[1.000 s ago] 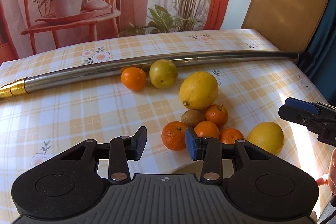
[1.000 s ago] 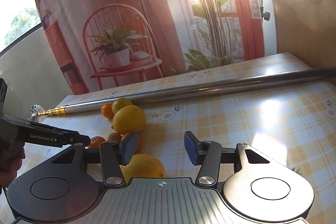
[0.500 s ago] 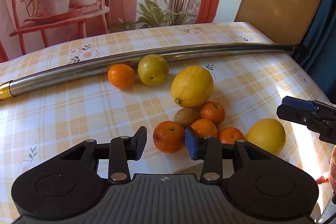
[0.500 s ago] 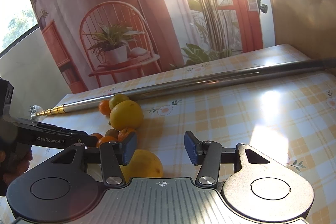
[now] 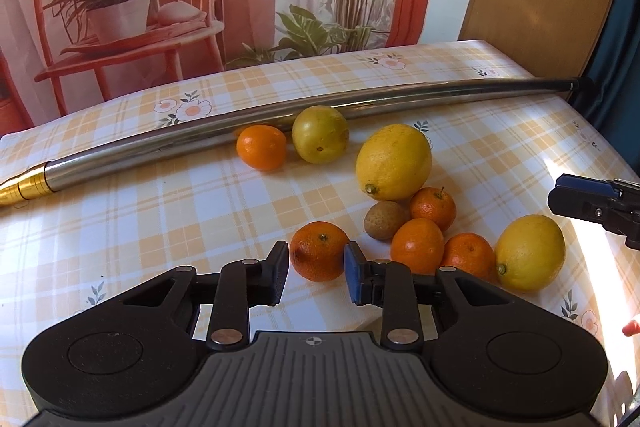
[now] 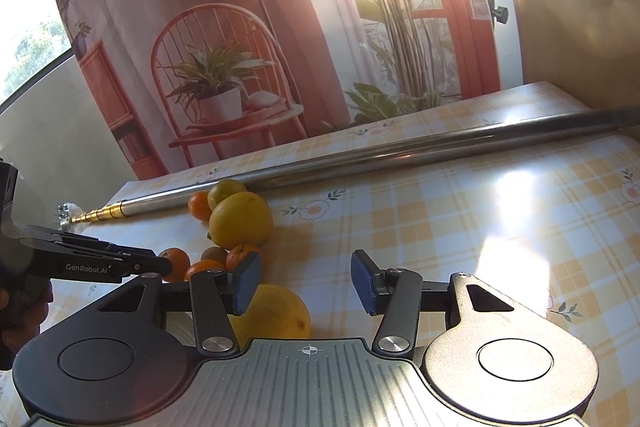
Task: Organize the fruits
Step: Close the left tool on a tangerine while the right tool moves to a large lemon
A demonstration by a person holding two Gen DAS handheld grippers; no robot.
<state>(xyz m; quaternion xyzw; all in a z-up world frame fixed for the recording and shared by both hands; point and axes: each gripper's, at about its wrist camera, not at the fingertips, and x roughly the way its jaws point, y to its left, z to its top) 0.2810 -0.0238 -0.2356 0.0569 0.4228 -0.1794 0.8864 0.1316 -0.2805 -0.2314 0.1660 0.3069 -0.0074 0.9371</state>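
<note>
On a surface (image 5: 132, 227) covered with a yellow plaid flowered cloth: one long metal telescopic pole (image 5: 248, 131) with a gold tip, lying across the far side. Beside the pole, one small mandarin (image 5: 261, 147) touching a greenish-yellow round citrus (image 5: 320, 134). Nearer, one large lemon (image 5: 393, 163); just below it a cluster of one brown kiwi (image 5: 385, 219) and three mandarins (image 5: 418, 246); a second lemon (image 5: 530, 252) at the cluster's right. One separate mandarin (image 5: 319, 256) sits just ahead of the left gripper (image 5: 316, 277), jaws open, flanking the fruit without touching it. Right gripper (image 6: 306, 283), jaws open and empty, hovers beside the second lemon, over bare cloth.
</note>
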